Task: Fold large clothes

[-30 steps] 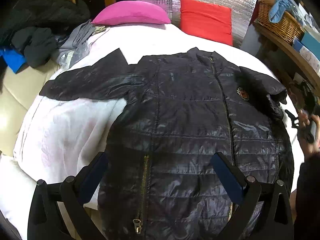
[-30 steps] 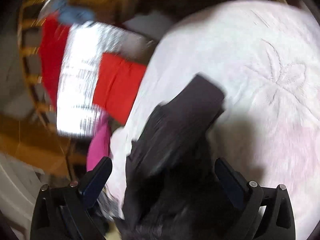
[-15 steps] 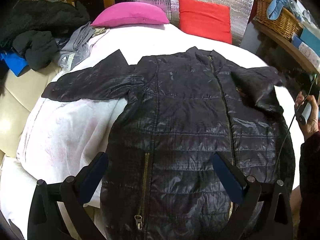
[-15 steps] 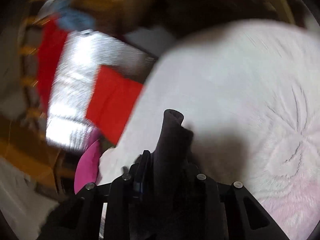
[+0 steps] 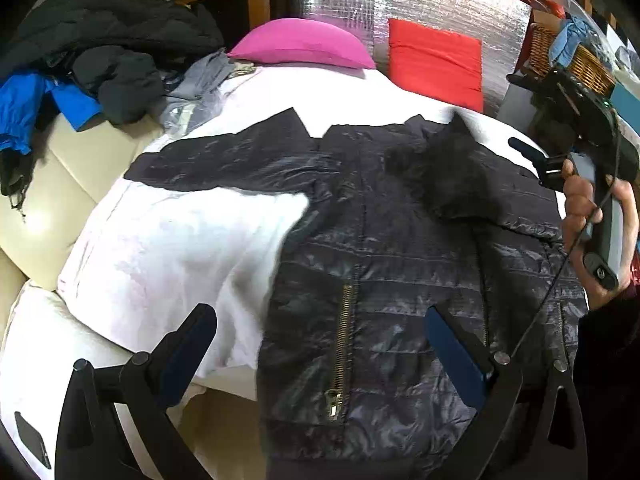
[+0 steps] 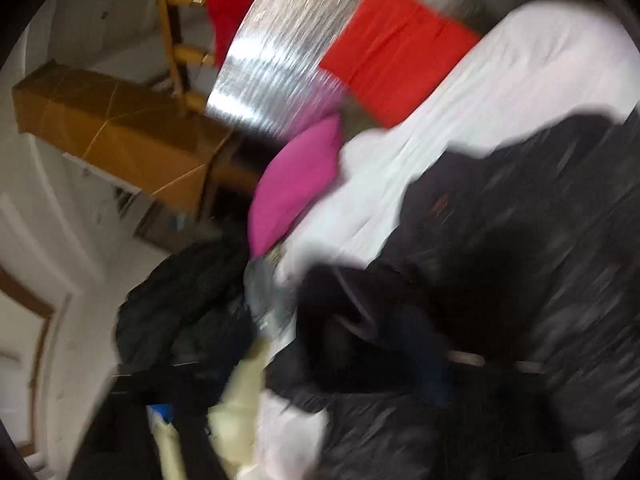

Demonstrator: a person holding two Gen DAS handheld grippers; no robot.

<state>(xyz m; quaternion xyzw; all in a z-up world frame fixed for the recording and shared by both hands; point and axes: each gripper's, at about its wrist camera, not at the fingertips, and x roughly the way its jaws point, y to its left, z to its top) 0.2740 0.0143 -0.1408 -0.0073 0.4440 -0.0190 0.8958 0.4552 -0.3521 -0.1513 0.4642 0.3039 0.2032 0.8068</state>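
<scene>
- Your left gripper (image 5: 320, 344) hangs wide over the dark jacket (image 5: 400, 280) at the white bedspread's (image 5: 168, 248) near edge.
- Your right gripper (image 5: 532, 156), jaws opening, is clear of the folded-in sleeve (image 5: 456, 176).

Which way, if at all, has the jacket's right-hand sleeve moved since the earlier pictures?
Yes. The sleeve has been flipped inward over the jacket chest, toward the zipper, off the white bedcover.

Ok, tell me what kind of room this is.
Most likely a bedroom: a bed with a white cover, a pink pillow and red cushion at its head, clothes heaped alongside.
</scene>
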